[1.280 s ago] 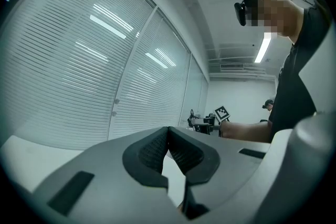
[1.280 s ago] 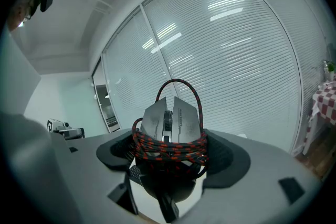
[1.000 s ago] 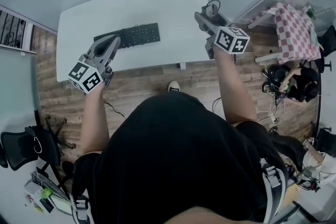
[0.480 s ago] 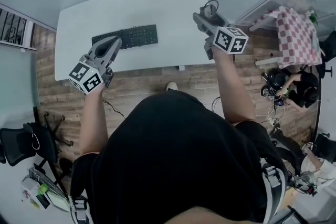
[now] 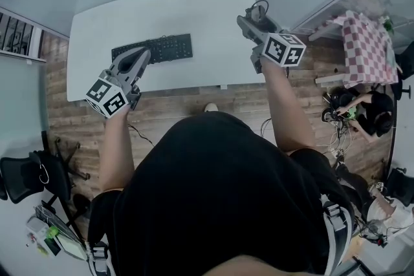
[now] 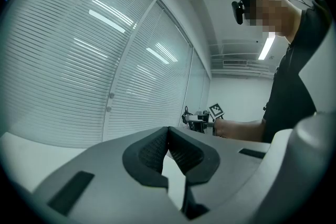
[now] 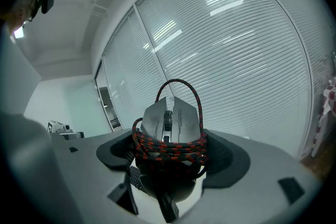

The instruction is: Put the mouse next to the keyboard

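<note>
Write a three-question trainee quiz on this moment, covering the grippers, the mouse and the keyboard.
1. True or false: the left gripper holds the mouse.
2. What is wound around the mouse? A) a red-and-black braided cable; B) a rubber band; C) nothing.
3. Fill in: the keyboard lies on the white ___.

Key
1. False. The left gripper's jaws are together with nothing between them. The right gripper is the one that grips the mouse.
2. A.
3. table.
</note>
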The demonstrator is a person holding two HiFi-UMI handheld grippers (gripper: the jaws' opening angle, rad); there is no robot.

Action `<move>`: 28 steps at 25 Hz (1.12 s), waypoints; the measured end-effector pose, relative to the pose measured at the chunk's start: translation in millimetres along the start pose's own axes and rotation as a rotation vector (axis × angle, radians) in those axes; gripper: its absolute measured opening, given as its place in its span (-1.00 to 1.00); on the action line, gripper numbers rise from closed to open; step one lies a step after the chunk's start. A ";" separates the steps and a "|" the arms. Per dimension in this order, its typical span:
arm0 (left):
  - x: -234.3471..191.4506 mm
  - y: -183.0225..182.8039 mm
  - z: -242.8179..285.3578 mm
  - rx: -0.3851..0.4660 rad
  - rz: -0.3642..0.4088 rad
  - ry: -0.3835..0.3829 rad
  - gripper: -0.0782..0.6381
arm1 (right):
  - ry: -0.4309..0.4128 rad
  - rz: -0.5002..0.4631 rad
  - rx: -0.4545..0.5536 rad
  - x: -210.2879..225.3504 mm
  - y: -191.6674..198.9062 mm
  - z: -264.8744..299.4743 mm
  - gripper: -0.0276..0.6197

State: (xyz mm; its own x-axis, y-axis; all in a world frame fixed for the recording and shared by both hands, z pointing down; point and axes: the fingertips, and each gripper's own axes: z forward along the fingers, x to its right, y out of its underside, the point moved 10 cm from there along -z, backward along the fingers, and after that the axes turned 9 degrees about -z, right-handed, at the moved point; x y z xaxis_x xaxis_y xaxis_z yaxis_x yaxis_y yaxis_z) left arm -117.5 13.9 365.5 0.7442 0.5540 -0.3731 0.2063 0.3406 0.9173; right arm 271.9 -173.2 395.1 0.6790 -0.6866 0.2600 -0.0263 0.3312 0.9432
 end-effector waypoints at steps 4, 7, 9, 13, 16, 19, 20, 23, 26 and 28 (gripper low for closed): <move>-1.6 -0.6 33.1 -0.003 -0.009 0.002 -0.73 | -0.010 0.012 -0.007 29.5 -3.3 5.8 0.27; 1.7 0.0 31.6 -0.005 -0.009 0.009 -0.73 | -0.015 0.014 -0.008 25.6 -2.8 5.9 0.27; 3.0 0.8 32.6 -0.006 -0.006 0.011 -0.73 | -0.019 0.013 -0.007 26.2 -3.3 5.8 0.27; 3.6 -0.8 42.9 -0.009 -0.004 0.005 -0.73 | -0.026 0.013 -0.006 37.1 -6.6 6.7 0.27; 1.9 -0.1 44.4 -0.005 -0.002 0.006 -0.73 | -0.030 0.009 -0.014 38.3 -5.2 7.7 0.27; 0.6 -0.3 48.6 0.001 0.000 0.016 -0.73 | -0.030 0.009 -0.020 40.2 -4.1 7.9 0.27; 0.4 -1.2 50.1 0.002 0.000 0.019 -0.73 | -0.030 0.009 -0.020 40.4 -4.6 7.9 0.27; 0.6 -3.5 51.3 0.002 -0.002 0.028 -0.73 | -0.029 0.008 -0.024 39.7 -5.6 7.8 0.27; -1.7 -3.4 50.1 0.010 0.003 0.028 -0.73 | -0.027 0.009 -0.017 39.8 -7.1 6.6 0.27; -0.4 -2.8 55.7 0.007 0.005 0.027 -0.73 | -0.026 0.010 -0.012 45.4 -7.8 3.9 0.27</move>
State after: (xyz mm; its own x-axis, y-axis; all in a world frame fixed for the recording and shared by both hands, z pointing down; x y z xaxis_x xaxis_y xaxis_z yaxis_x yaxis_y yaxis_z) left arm -82.9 -29.6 370.9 0.7276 0.5761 -0.3724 0.2075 0.3326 0.9199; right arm 300.1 -209.5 400.4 0.6592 -0.6998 0.2753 -0.0241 0.3462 0.9378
